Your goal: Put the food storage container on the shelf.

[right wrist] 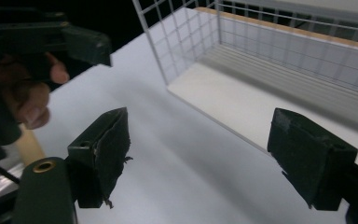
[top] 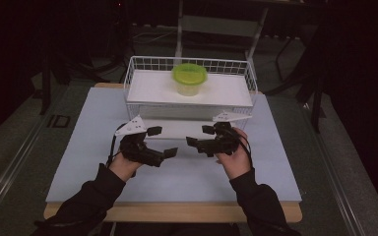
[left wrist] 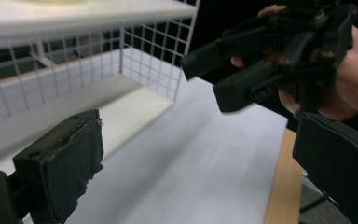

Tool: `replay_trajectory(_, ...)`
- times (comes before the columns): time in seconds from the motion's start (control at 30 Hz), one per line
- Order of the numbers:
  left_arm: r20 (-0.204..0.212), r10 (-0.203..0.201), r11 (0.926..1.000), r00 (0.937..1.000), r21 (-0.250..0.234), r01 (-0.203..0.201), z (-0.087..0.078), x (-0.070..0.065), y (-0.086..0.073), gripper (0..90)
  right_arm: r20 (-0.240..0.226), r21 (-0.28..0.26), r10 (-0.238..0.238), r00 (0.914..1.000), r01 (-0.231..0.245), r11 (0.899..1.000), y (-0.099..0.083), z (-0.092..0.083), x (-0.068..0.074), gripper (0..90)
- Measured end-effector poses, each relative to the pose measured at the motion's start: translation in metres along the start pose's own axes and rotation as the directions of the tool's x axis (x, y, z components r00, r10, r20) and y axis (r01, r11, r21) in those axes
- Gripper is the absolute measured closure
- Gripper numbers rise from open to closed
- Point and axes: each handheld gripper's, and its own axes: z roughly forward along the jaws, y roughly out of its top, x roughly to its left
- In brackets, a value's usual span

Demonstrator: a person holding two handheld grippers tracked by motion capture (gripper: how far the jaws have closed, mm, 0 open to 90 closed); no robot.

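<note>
The left gripper [top: 163, 141] is being held over the counter [top: 93, 147] with jaws spread wide on nothing; the right gripper [top: 201, 136], likewise gaping and empty, is facing it. The green-lidded tub [top: 189, 78] is sitting upright atop the wire basket [top: 142, 63], straight ahead between both, roughly equidistant, round with no long axis

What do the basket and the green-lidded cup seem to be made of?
Basket: probably white-coated metal wire; thin rods form an open grid. Cup: likely plastic; the lime lid looks smooth and slightly see-through, the body pale and translucent.
</note>
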Motion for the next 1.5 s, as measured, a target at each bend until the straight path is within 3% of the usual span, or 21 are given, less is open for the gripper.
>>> replay_trajectory(0.1,0.013,0.004,0.9998,0.9999,0.018,-0.005,0.0,-0.003,-0.011,2.6,0.025,-0.007,-0.01,0.9996,0.011,1.0,-0.015,-0.006,-0.002,20.7)
replay_trajectory(0.5,0.034,0.026,0.9979,0.9991,0.058,-0.028,-0.012,-0.005,-0.034,2.6,0.037,0.018,-0.004,0.9993,0.003,1.0,-0.056,-0.015,-0.009,20.7)
replay_trajectory(0.77,0.028,0.004,0.9957,0.9996,0.092,-0.007,-0.022,0.001,-0.054,2.6,0.064,0.053,-0.022,0.9977,0.019,0.998,-0.082,-0.023,-0.01,20.6)
replay_trajectory(1.17,-0.003,0.001,0.9929,1.0,0.119,-0.001,-0.04,0.004,-0.074,2.6,0.08,0.077,-0.022,0.9966,0.016,0.997,-0.107,-0.037,-0.011,20.5)
replay_trajectory(1.5,-0.032,-0.005,0.9918,0.9995,0.127,0.009,-0.054,0.015,-0.087,2.6,0.102,0.071,-0.024,0.9945,0.016,0.997,-0.115,-0.051,-0.015,20.1)
